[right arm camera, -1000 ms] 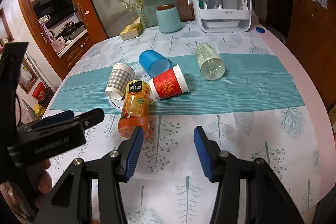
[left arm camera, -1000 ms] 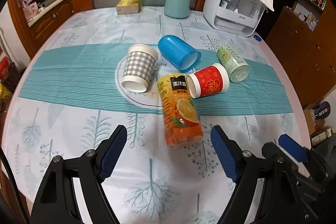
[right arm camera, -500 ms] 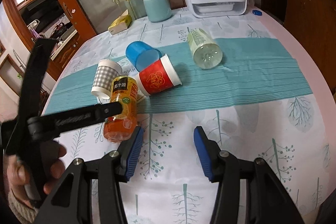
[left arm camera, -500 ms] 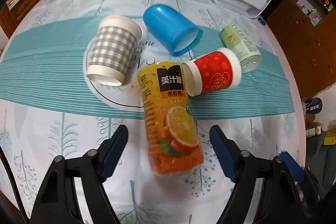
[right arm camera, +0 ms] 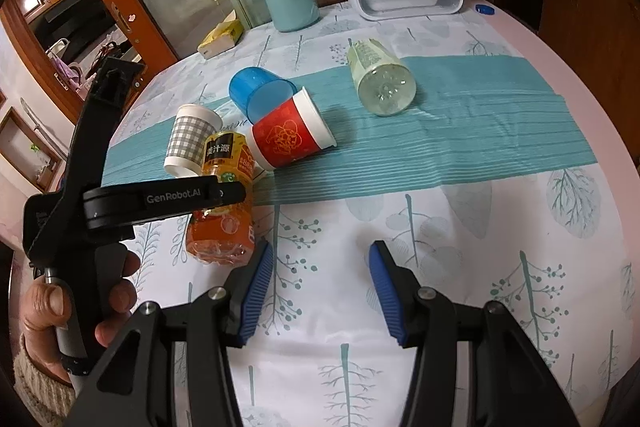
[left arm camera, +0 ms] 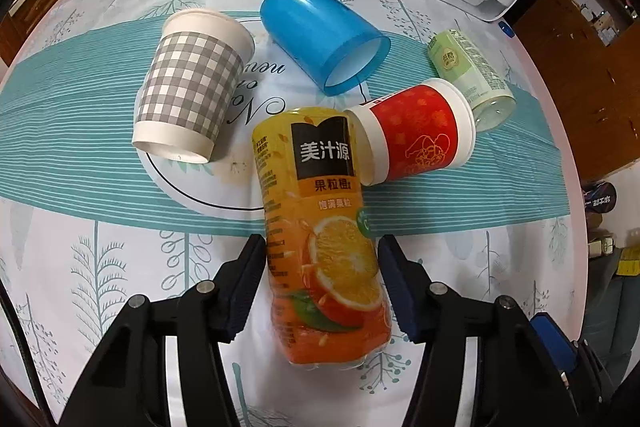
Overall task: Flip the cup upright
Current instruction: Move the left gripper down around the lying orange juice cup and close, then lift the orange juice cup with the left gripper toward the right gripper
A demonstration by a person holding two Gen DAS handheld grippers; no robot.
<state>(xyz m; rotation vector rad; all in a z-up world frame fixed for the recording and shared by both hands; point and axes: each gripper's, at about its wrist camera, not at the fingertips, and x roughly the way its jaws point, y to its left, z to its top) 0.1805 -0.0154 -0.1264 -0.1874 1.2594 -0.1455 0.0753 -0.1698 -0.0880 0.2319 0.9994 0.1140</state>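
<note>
While my left gripper [left arm camera: 322, 289] straddles the orange juice bottle [left arm camera: 320, 247], its blue pads sit on either side of the bottle's lower body, just beside the label; I cannot tell whether they press on the plastic or only flank it. The bottle lies on its side on the tablecloth [left arm camera: 100, 267], its base toward me and its top pointing far, up against the red cup [left arm camera: 416, 131].

The red cup lies on its side at the near edge of the teal runner [left arm camera: 60, 155], narrow bottom toward the bottle, wide rim to the right. Far of it the blue cup [left arm camera: 320, 35] lies tipped over with its open mouth facing near and right. To the left the grey checked cup [left arm camera: 192, 87] lies on its side too, its narrower end toward me, resting partly on a round white mat [left arm camera: 224, 195]. At the far right of the group a pale green bottle [left arm camera: 468, 71] lies on the runner, base toward me.

My right gripper [right arm camera: 318, 293] hangs with fingers spread wide, gripping nothing, above bare tablecloth near of the runner and well apart from every cup. My left hand [right arm camera: 72, 311] shows at the left of that view, wrapped round the handle of the left gripper
</note>
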